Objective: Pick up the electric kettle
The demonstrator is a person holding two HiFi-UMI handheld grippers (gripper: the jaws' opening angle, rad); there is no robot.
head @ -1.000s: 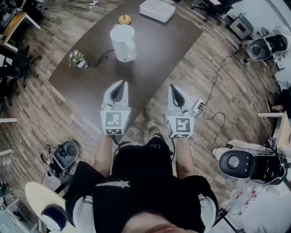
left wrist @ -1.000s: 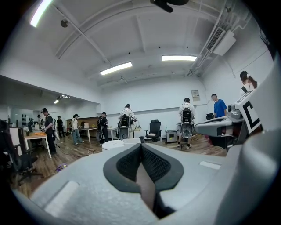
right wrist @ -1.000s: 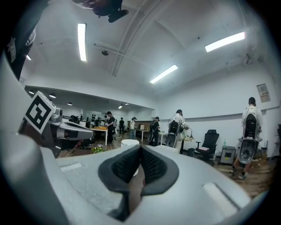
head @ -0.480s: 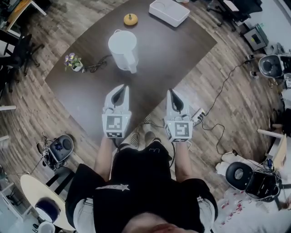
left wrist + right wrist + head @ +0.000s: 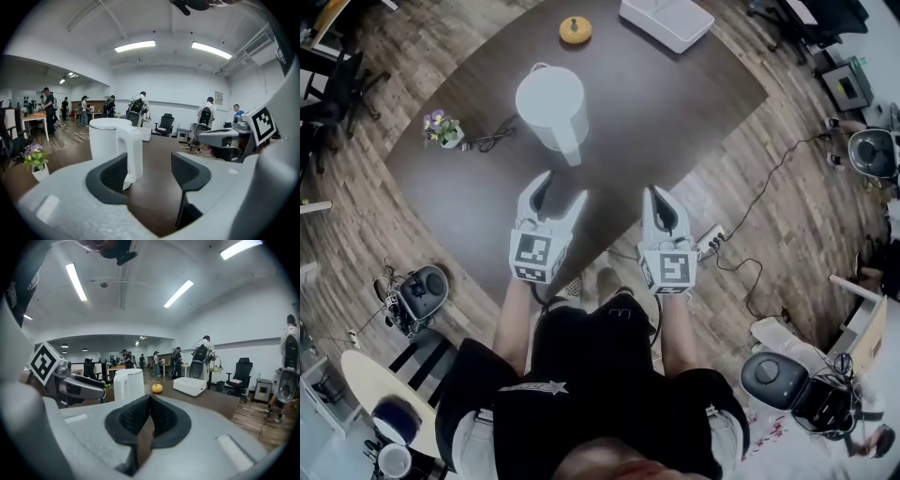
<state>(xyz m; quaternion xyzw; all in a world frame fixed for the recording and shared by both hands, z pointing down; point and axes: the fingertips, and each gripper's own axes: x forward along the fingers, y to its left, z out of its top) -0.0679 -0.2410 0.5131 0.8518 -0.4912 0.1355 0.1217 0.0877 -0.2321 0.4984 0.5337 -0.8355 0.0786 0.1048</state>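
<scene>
Approach step: empty left tongs (image 5: 560, 190) opening wide, seemingly short of the kettle handle (image 5: 132, 154) (right tongs (image 5: 150, 420) closed); advance, then squeeze.

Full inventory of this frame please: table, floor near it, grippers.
electric kettle: 1, white, table middle, handle toward person
flower pot: 1, purple flowers, table's left edge
cable: 1, dark, between pot and kettle
small pumpkin: 1, orange, table's far side
box: 1, white, table's far right
table: 1, dark brown
power strip: 1, white, floor right of table
left gripper: 1, grey, jaws opening, nothing gripped, facing kettle handle
right gripper: 1, grey, jaws shut, empty
</scene>
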